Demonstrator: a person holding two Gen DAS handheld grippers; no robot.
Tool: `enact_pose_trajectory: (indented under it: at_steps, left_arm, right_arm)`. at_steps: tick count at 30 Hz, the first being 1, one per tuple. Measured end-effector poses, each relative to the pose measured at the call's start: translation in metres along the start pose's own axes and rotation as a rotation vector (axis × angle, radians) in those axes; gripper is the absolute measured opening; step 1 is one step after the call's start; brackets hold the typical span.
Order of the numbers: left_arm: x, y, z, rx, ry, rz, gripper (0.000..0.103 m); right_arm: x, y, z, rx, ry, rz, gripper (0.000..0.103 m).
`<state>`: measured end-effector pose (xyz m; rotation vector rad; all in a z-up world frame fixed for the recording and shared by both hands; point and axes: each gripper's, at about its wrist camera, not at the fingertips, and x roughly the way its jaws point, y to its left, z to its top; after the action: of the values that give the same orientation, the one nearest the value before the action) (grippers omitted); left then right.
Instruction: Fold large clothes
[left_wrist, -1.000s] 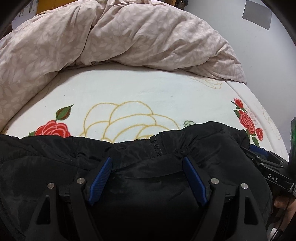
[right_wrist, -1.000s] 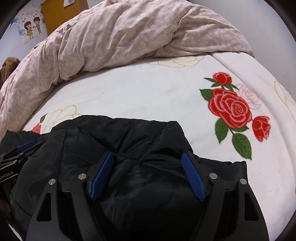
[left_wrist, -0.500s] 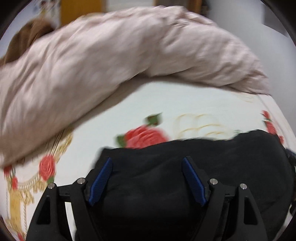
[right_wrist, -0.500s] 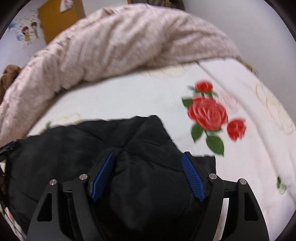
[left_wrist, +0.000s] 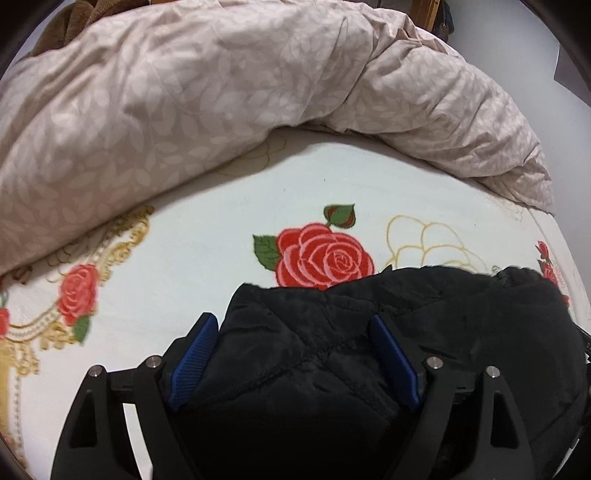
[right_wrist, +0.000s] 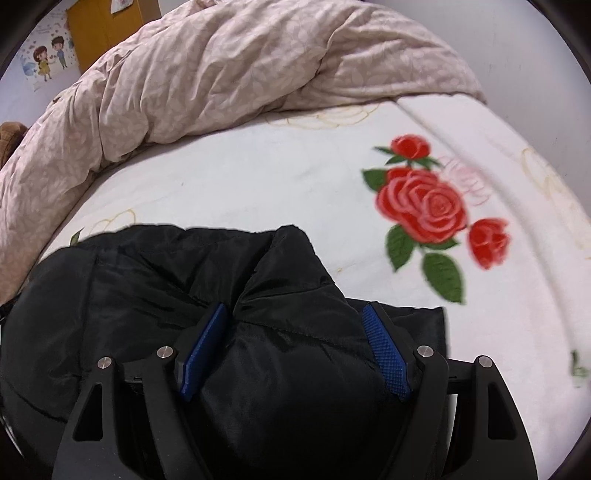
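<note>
Left gripper (left_wrist: 292, 319) is angled down, fingers running up toward 12 o'clock. Its blue pads (left_wrist: 192, 362) sit around 7 and 5 o'clock in its own view. The jaws have just been opening and stand wide, with the black jacket (left_wrist: 461, 314) puffing up between them, and it doesn't look pinched. Right gripper (right_wrist: 295, 308) has the same downward tilt toward 12. It's also spread wide over the jacket, and a crease runs off at 11 o'clock from the left pad (right_wrist: 203, 350).
</note>
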<state>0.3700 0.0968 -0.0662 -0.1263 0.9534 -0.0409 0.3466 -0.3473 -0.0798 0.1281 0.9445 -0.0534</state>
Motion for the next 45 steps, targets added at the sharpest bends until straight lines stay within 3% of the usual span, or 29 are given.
enact_pose_trajectory:
  at_steps: [5, 9, 13, 16, 20, 22, 26, 30, 32, 36, 40, 45]
  left_arm:
    - [-0.061, 0.006, -0.006, -0.003, -0.096, -0.038, 0.084]
    - [-0.093, -0.003, -0.034, 0.012, -0.141, -0.095, 0.084]
    - [-0.066, -0.008, -0.061, 0.041, -0.056, -0.053, 0.085]
    - [-0.054, -0.004, -0.068, 0.031, -0.061, -0.050, 0.087]
    - [-0.062, -0.009, -0.062, 0.035, -0.041, -0.024, 0.085]
    - [-0.077, -0.011, -0.059, 0.022, -0.059, -0.042, 0.085]
    - [-0.095, -0.031, -0.045, 0.025, -0.119, -0.113, 0.085]
    - [-0.072, -0.068, -0.033, 0.089, -0.091, -0.136, 0.085]
    - [-0.046, -0.076, -0.031, 0.088, -0.028, -0.109, 0.085]
    - [-0.027, -0.083, -0.034, 0.115, -0.021, -0.073, 0.085]
    - [-0.028, -0.086, -0.034, 0.133, -0.014, -0.053, 0.085]
    - [-0.048, -0.085, -0.034, 0.137, -0.033, -0.034, 0.085]
  right_arm:
    - [-0.063, 0.000, -0.002, 0.005, -0.099, 0.039, 0.075]
    - [-0.097, 0.013, -0.026, -0.034, -0.137, 0.088, 0.075]
    - [-0.066, 0.019, -0.044, -0.065, -0.034, 0.065, 0.075]
    - [-0.042, 0.014, -0.048, -0.061, 0.008, 0.067, 0.075]
    - [-0.045, 0.020, -0.041, -0.067, 0.040, 0.027, 0.074]
    - [-0.065, 0.021, -0.037, -0.048, 0.007, 0.028, 0.073]
    - [-0.094, 0.049, -0.026, -0.076, -0.080, 0.126, 0.073]
    - [-0.068, 0.086, -0.014, -0.135, -0.028, 0.165, 0.073]
    - [-0.037, 0.097, -0.012, -0.157, 0.044, 0.134, 0.073]
    - [-0.013, 0.090, -0.011, -0.132, 0.067, 0.132, 0.073]
    - [-0.013, 0.088, -0.011, -0.136, 0.068, 0.133, 0.073]
    - [-0.041, 0.081, -0.010, -0.112, 0.025, 0.144, 0.073]
